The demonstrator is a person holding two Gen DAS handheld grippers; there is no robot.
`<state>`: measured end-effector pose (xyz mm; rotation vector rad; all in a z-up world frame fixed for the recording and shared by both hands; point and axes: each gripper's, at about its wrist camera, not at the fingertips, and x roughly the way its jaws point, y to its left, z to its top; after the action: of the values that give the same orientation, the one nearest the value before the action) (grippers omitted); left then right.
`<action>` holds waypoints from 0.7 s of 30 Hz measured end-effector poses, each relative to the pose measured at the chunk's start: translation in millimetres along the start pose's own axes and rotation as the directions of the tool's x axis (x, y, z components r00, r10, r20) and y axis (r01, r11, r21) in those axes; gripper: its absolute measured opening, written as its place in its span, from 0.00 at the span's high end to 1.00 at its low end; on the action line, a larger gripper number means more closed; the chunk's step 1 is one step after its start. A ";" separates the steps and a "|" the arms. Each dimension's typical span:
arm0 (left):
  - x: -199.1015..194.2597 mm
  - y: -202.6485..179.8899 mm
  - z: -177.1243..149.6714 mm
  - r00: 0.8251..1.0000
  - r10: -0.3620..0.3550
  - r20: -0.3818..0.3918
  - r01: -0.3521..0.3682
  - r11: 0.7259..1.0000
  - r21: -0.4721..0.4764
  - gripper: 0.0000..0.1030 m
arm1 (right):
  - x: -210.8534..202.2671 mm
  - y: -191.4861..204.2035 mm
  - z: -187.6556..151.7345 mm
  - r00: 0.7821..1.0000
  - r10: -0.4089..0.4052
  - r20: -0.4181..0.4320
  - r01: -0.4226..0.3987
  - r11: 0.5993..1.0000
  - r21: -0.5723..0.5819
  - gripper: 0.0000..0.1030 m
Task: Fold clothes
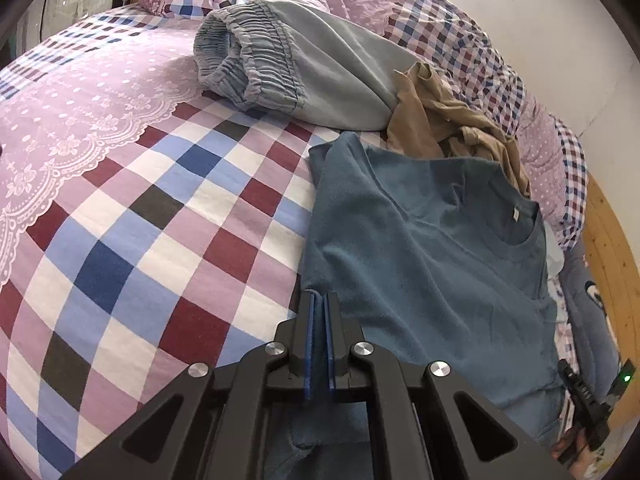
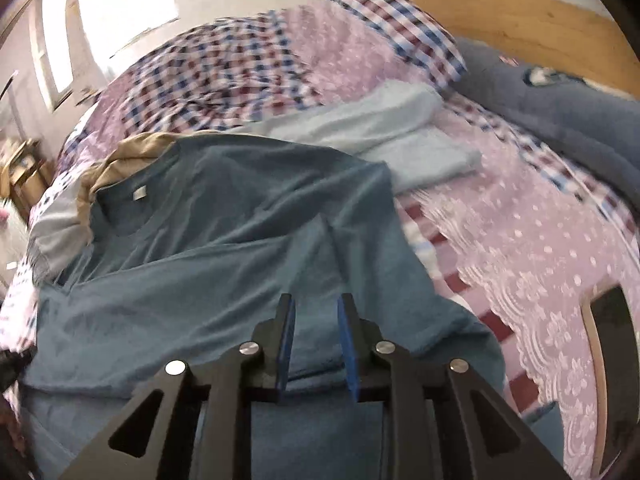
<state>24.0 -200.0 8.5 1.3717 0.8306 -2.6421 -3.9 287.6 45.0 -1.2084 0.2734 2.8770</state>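
My left gripper is closed at the near left edge of the teal T-shirt, its blue pads nearly together with a thin fold of the shirt's fabric pinched between them. My right gripper sits partly open over the same shirt; the pads stand apart, nothing is clamped between them, and teal cloth shows through the gap. I cannot tell whether its tips touch the fabric.

The T-shirt lies spread on the bed, front up, with its neck opening and small white label towards the far side. In the right wrist view one sleeve runs out to the right over the checked sheet, and a diagonal crease crosses the chest.

Beyond the shirt's collar lies a crumpled tan garment, partly tucked under the shirt's shoulder. Next to that sits a pair of pale grey-blue trousers with a gathered elastic waistband, bunched up and touching the tan garment. In the right wrist view a folded light-blue item lies just beyond the shirt's far sleeve. A rumpled duvet in lilac dots and checks is heaped along the far side of the bed, and a dark blue-grey pillow rests against the wooden headboard. A phone lies on the lilac sheet to the right.
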 end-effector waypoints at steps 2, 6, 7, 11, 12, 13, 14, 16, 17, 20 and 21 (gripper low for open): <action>0.3 3.5 2.0 1.000 -0.015 -0.002 0.014 1.000 -0.026 0.95 | 1.8 9.7 0.1 1.000 0.011 0.001 -0.011 0.999 -0.046 0.72; -1.4 10.9 7.4 0.999 -0.042 0.010 0.042 0.997 -0.070 0.93 | 18.2 10.9 -5.7 0.997 0.019 -0.081 -0.022 0.999 -0.040 0.71; -2.2 13.9 10.3 0.998 -0.055 0.015 0.056 0.995 -0.087 0.85 | 20.8 9.1 -6.7 0.995 0.026 -0.094 -0.029 0.999 -0.028 0.71; -4.9 35.4 30.2 0.976 -0.205 0.075 0.216 0.956 -0.200 0.54 | 25.9 4.3 -7.6 0.992 0.053 -0.116 -0.053 0.999 -0.002 0.70; -3.2 40.5 38.2 0.967 -0.235 0.094 0.250 0.941 -0.226 0.54 | 26.2 4.0 -6.9 0.992 0.057 -0.116 -0.057 0.998 0.001 0.69; -1.4 45.5 46.3 0.959 -0.262 0.112 0.283 0.926 -0.251 0.54 | 26.5 3.6 -6.2 0.991 0.061 -0.116 -0.061 0.998 0.003 0.67; 2.3 47.8 53.3 0.953 -0.282 0.112 0.302 0.916 -0.265 0.54 | 27.2 4.4 -5.7 0.991 0.065 -0.117 -0.065 0.998 0.004 0.66; 14.1 47.9 71.7 0.947 -0.309 0.093 0.322 0.905 -0.278 0.54 | 28.5 5.9 -4.8 0.990 0.071 -0.118 -0.071 0.997 0.006 0.64; 19.1 46.1 79.0 0.945 -0.316 0.083 0.327 0.905 -0.273 0.54 | 29.2 6.6 -4.3 0.990 0.075 -0.118 -0.074 0.997 0.007 0.62; 39.5 36.3 99.9 0.955 -0.295 0.015 0.290 0.926 -0.241 0.54 | 30.0 6.4 -3.4 0.990 0.079 -0.118 -0.078 0.997 0.013 0.61; 48.2 33.5 106.1 0.962 -0.271 -0.020 0.259 0.938 -0.229 0.54 | 30.3 6.3 -3.0 0.990 0.081 -0.118 -0.080 0.997 0.015 0.61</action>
<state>-74.7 -270.3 5.7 1.3584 1.3643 -2.5998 -23.6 279.1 22.4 -1.4009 0.3462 2.8704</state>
